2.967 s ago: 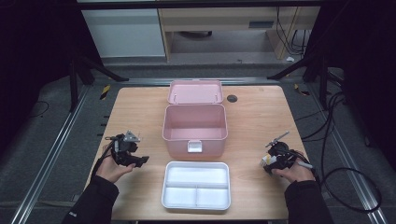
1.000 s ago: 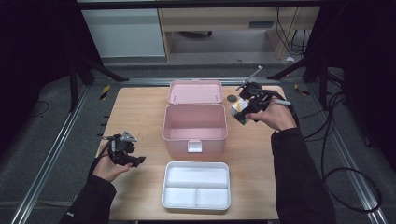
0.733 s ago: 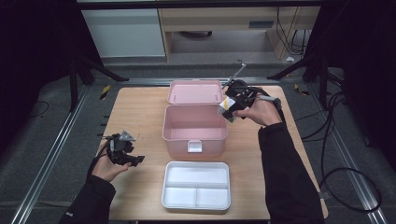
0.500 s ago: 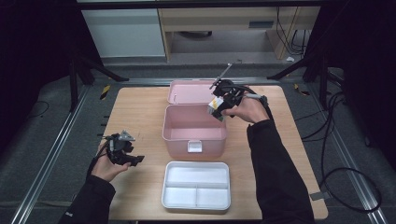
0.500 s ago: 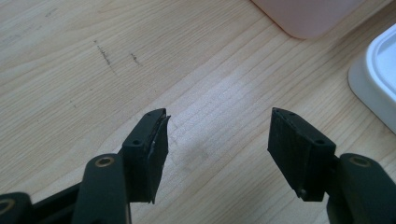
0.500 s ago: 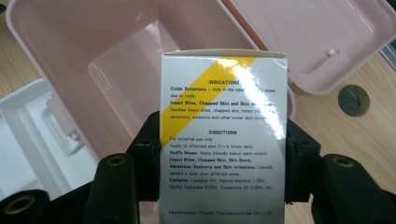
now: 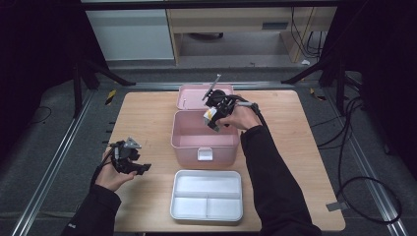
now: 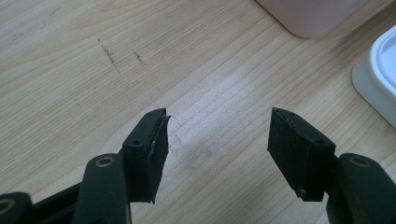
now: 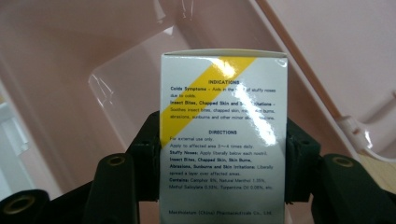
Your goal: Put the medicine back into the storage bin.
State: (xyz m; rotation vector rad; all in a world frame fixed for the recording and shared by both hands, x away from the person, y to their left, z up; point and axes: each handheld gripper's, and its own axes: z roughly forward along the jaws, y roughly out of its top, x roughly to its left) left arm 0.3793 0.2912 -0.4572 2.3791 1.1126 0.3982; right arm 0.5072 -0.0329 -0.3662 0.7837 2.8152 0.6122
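Note:
My right gripper (image 7: pixel 211 118) is shut on a small white carton with a yellow stripe (image 9: pixel 223 140) (image 7: pixel 210 115), its printed side facing the camera. It hangs over the back right part of the open pink box (image 7: pixel 205 136), whose bare inside (image 9: pixel 93 93) lies below the carton. The box's lid (image 7: pixel 193 96) lies flat behind it. My left gripper (image 7: pixel 134 166) rests at the table's left, open, with bare wood between its jaws (image 8: pixel 217 140).
A white divided tray (image 7: pixel 206 201) sits in front of the pink box near the table's front edge; its corner (image 8: pixel 380 79) shows at the right of the left gripper view. Dark floor, rails and cables surround the wooden table (image 7: pixel 295 142).
The right hand carried the carton from the table's back right leftward and down, over the pink box. The left hand stayed put.

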